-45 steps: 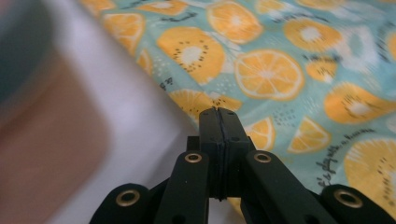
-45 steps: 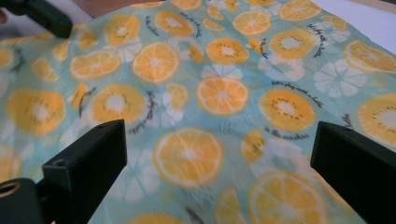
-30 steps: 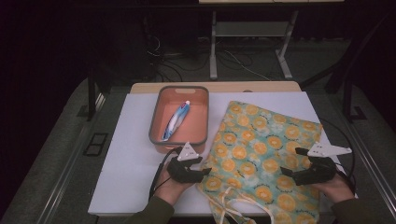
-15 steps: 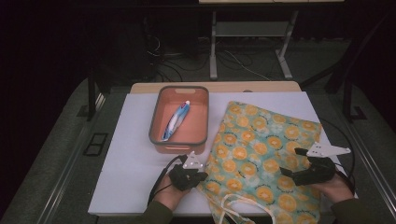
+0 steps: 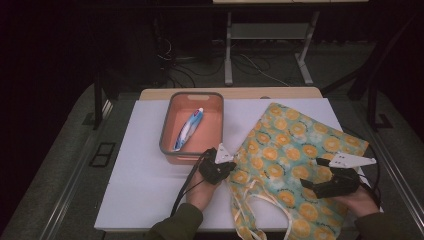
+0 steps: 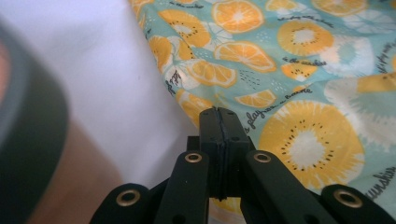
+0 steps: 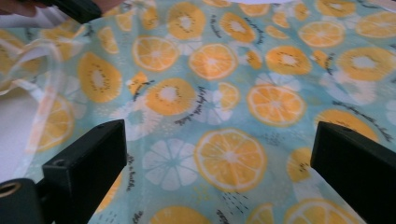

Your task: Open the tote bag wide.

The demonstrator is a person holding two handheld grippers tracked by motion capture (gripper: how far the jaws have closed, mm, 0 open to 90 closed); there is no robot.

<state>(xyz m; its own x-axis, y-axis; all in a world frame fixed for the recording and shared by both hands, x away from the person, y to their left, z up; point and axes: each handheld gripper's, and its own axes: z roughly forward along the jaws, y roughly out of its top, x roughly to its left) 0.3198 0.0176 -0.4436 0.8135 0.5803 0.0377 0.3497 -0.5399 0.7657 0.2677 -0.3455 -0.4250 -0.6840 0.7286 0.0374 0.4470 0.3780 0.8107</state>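
A teal cloth bag [image 5: 300, 145] printed with orange slices lies flat on the right of the white table, its pale handles [image 5: 270, 200] at the near edge. My left gripper [image 5: 230, 167] is at the bag's left edge; in the left gripper view its jaws [image 6: 219, 112] are pressed together right at the hem of the bag [image 6: 303, 70]. I cannot tell whether any cloth is pinched between them. My right gripper [image 5: 306, 184] hovers low over the bag's near right part, open, with the fabric [image 7: 219, 93] spread between its jaws [image 7: 219, 133].
An orange tray with a grey rim [image 5: 165, 135] stands just beyond the left gripper and holds a blue and white tube [image 5: 189, 129]. Bare white tabletop [image 5: 135, 175] lies to the left. The floor drops away dark around the table.
My left gripper has moved forward and right, from the bare table up to the bag's left edge beside the tray. The right gripper has hardly moved.
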